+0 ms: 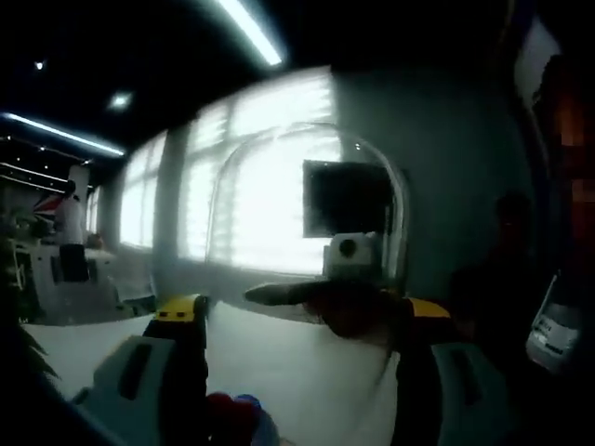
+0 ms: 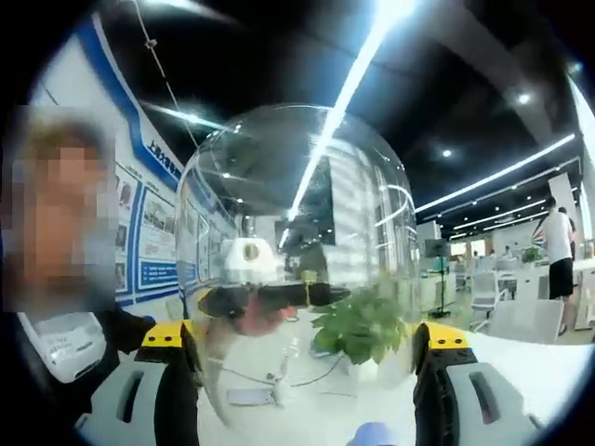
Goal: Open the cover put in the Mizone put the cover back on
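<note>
Clear dome cover [image 2: 297, 251]: raised between the two grippers, base cut off below. Right gripper [image 2: 307, 348]: jaws clamp its sides. Left gripper [image 1: 302, 325]: grip indistinct. Bottle cap [image 2: 376, 434]: barely visible. Potted plant [image 2: 364, 330]: behind glass.

Blue-framed wall boards [image 2: 153, 232] in right gripper view carried print, too small & blurred to read. White badge [image 2: 60, 339] on a person's chest had marks, illegible. White label [image 1: 555, 330] at right edge of left gripper view: unreadable too.

Bottle [image 1: 237, 418] (blurred) beneath frame edge
</note>
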{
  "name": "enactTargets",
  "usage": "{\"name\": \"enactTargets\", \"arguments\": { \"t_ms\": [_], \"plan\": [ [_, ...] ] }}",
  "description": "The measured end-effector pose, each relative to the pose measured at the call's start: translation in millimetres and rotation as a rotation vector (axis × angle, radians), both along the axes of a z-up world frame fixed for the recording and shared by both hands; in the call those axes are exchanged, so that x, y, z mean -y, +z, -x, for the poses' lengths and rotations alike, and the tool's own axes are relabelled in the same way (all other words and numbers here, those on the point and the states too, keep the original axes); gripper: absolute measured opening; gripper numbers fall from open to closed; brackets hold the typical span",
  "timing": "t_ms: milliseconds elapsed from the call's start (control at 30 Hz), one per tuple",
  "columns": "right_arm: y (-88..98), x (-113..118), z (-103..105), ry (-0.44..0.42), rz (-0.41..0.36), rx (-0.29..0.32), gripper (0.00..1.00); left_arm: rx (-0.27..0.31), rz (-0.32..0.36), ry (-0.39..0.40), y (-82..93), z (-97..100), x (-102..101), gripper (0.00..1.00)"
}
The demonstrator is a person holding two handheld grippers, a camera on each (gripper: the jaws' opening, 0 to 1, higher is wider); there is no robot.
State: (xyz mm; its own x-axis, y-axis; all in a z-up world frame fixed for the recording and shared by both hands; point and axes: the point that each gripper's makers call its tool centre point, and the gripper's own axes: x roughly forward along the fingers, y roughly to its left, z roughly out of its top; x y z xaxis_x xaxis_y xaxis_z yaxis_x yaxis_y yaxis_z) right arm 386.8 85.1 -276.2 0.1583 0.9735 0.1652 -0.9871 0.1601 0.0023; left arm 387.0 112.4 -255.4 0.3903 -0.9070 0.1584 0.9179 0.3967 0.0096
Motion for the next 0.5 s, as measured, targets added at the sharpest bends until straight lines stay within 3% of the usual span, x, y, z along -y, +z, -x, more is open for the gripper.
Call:
{"name": "enactTargets", "arguments": {
  "t_ms": [300,500],
  "plan": [
    [-24.0,-2,-33,0.002,-0.002,-0.02,0.9,-0.015,-0.008,0.007,-22.6,-34.7,-1,0.69],
    [-57.1,-10,-43,0.014,0.047,-0.056,0.9,-0.006,-0.031,-0.007,-43.0,-48.2,-5,0.69]
  ]
}}
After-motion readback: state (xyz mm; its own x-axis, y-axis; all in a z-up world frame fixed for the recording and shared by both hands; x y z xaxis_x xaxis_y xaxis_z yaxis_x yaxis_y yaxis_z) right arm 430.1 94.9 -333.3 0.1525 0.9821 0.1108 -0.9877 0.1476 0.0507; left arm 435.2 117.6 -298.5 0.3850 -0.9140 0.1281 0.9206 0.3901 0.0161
